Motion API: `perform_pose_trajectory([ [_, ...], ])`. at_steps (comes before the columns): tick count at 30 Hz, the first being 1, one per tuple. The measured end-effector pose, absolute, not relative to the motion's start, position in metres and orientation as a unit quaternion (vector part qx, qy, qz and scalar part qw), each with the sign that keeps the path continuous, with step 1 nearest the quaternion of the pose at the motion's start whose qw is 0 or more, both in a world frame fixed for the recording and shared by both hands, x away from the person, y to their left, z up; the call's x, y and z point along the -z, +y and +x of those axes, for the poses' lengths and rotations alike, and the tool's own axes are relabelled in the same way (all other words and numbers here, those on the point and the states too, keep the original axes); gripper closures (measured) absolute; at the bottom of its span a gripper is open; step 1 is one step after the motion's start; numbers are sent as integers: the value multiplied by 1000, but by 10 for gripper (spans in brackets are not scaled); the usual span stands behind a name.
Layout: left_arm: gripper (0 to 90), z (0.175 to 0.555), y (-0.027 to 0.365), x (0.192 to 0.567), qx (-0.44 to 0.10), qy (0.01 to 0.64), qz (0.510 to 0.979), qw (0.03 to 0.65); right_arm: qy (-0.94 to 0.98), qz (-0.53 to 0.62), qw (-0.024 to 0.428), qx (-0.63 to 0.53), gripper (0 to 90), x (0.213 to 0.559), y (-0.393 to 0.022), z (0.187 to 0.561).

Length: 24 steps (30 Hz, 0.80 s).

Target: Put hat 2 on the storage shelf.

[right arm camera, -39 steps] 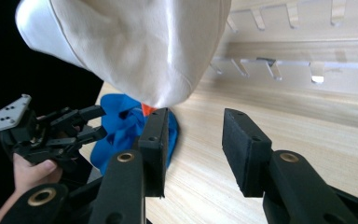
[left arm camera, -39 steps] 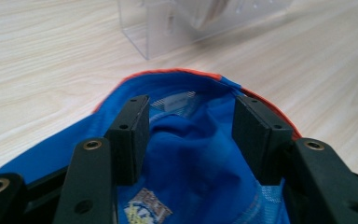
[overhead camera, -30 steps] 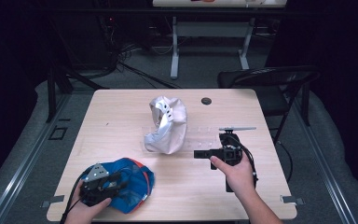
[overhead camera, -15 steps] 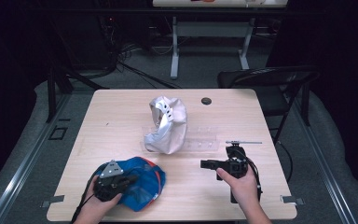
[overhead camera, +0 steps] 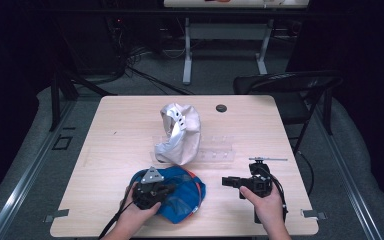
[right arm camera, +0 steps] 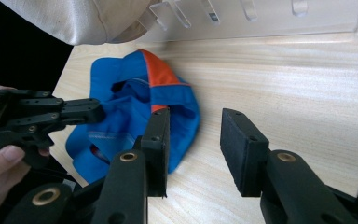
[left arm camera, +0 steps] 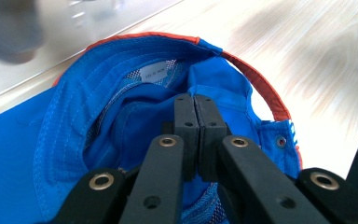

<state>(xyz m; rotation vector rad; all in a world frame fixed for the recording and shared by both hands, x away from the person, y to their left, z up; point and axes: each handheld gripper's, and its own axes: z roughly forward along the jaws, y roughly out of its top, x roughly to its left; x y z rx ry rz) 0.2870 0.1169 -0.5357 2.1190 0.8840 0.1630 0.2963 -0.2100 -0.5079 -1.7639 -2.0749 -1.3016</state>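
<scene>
high view: blue cap (overhead camera: 180, 192) lies at the near edge of the counter (overhead camera: 115, 130), left of centre, orange trim on its right side. left claw (overhead camera: 167, 190) sits on top of the cap, held by the left hand (overhead camera: 137, 210), grey three-cornered plate up. right claw (overhead camera: 226, 181) is just right of the cap, apart from it, pointing left toward it, held by the right hand (overhead camera: 267, 202). beyond the cap a white-grey cap (overhead camera: 180, 132) rests against a clear plastic rack (overhead camera: 215, 150) mid-counter. small dark disc (overhead camera: 221, 108) near the far edge. black folding chair (overhead camera: 290, 87) beyond the counter's right far corner.

left gripper view: left claw (left arm camera: 196, 112) has its jaws pressed together, no gap between the pads. it reaches inside the upturned blue cap (left arm camera: 98, 121), over the inner lining below the size label. blue fabric bunches around the tips; can't tell if a fold is pinched between the pads. orange brim edge runs along the far rim, bare counter (left arm camera: 307, 60) past it.

right gripper view: right claw (right arm camera: 193, 140) has its jaws apart, a clear gap with only counter (right arm camera: 284, 79) between the pads. they have just been closing somewhat, nothing between them. blue cap (right arm camera: 135, 112) lies ahead and left, near the left pad. left claw (right arm camera: 95, 111) comes in from the left onto the cap. white-grey cap (right arm camera: 74, 18) top left, clear rack (right arm camera: 261, 18) along the top.
</scene>
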Motion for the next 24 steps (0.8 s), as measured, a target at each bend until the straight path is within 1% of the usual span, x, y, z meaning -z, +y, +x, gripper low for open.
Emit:
perform_pose_trajectory([
  [7, 890, 287, 86, 537, -46, 342, 837, 424, -670, -590, 76, 444, 631, 516, -214, 294],
  [9, 877, 287, 80, 538, -49, 334, 839, 427, -669, -592, 78, 443, 630, 519, -215, 293],
  [13, 752, 285, 79, 538, -57, 322, 842, 429, -664, -594, 89, 446, 621, 525, -214, 293],
  [18, 629, 284, 93, 533, -70, 320, 843, 426, -664, -594, 103, 443, 599, 532, -211, 294],
  [24, 573, 280, 122, 525, -94, 324, 841, 422, -671, -590, 113, 435, 583, 538, -205, 294],
])
